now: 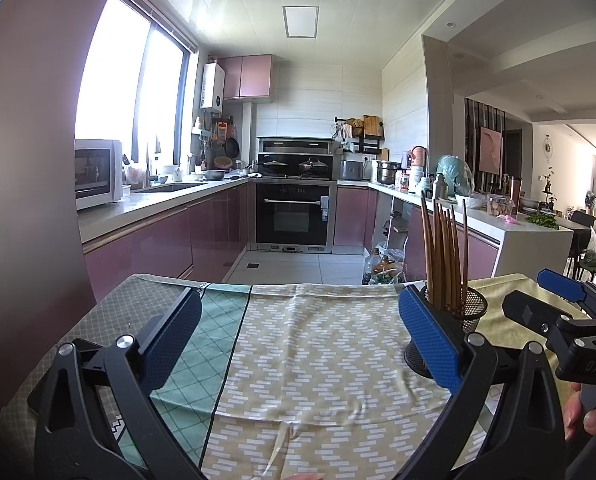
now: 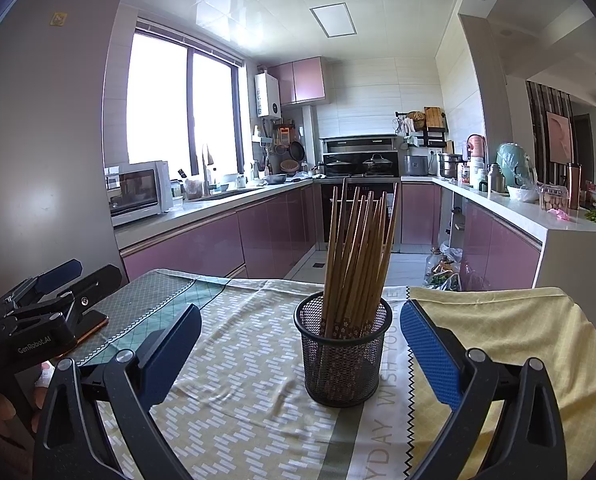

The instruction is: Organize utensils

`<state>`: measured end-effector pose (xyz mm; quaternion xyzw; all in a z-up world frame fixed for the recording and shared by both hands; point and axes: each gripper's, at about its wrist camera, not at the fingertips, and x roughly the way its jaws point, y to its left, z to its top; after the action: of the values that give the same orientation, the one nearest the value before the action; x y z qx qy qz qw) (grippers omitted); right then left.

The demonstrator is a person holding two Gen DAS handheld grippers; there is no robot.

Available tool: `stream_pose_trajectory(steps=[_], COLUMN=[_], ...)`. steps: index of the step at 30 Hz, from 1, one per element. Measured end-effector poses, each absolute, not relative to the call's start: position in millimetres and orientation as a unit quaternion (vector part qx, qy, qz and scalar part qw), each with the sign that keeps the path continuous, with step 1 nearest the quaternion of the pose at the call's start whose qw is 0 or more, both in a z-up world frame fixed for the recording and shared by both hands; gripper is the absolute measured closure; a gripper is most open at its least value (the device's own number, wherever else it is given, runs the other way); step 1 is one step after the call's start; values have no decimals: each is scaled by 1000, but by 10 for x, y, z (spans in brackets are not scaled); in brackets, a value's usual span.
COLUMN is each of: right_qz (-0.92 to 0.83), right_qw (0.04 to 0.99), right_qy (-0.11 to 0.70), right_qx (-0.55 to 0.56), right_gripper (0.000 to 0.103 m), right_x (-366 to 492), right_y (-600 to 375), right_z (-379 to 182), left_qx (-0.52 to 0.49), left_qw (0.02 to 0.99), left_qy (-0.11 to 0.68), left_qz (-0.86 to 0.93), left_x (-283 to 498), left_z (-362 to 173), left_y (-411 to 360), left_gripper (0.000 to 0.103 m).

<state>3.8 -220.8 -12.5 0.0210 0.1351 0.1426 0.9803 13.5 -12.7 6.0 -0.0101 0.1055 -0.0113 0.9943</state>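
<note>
left gripper (image 1: 298, 334) wide, empty | right gripper (image 2: 301, 340) wide (cup (image 2: 342, 360) between fingers, untouched) | chopsticks (image 2: 358, 256) upright in cup | desk (image 2: 237, 360)

I count one black mesh holder (image 2: 342, 356), roughly ten wooden chopsticks (image 2: 358, 256) bunched inside, and my two grippers.

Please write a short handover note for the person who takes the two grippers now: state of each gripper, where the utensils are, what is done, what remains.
Left gripper: open, empty, over bare tablecloth.
Right gripper: open, empty, facing the mesh holder.
Chopsticks: all standing in the mesh holder, on the cloth.
Done: no loose utensils visible on the table.
Left: apparently nothing; check outside the views.
</note>
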Motion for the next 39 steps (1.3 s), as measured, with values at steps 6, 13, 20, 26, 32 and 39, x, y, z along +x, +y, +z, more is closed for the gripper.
stream_pose_trajectory(steps=[6,13,20,26,32,39], right_qz=[142,143,143,143,143,143], right_qw=[980,980,980,980,980,980], right_qy=[135,135,135,135,136,135], right_qx=[20,22,22,22,22,23], right_gripper=[7,7,7,7,7,7], right_x=[39,34,30,27,29,27], right_y=[-2207,-2207,-2201,-2202,-2203,-2203], right_z=[-125,-126,-127,-126,-126,-124], left_qx=[-10,-10,-10,-10,-10,-10], left_qw=[994,994,994,994,994,994], left_qy=[106,106,106,107,107,107], left_qz=[-11,-11,-11,-11,-11,-11], left_x=[134,135,133,132,135,132], left_z=[57,58,59,45,47,37], left_y=[-131,-131,-133,-148,-141,-150], left_gripper=[6,6,6,6,6,6])
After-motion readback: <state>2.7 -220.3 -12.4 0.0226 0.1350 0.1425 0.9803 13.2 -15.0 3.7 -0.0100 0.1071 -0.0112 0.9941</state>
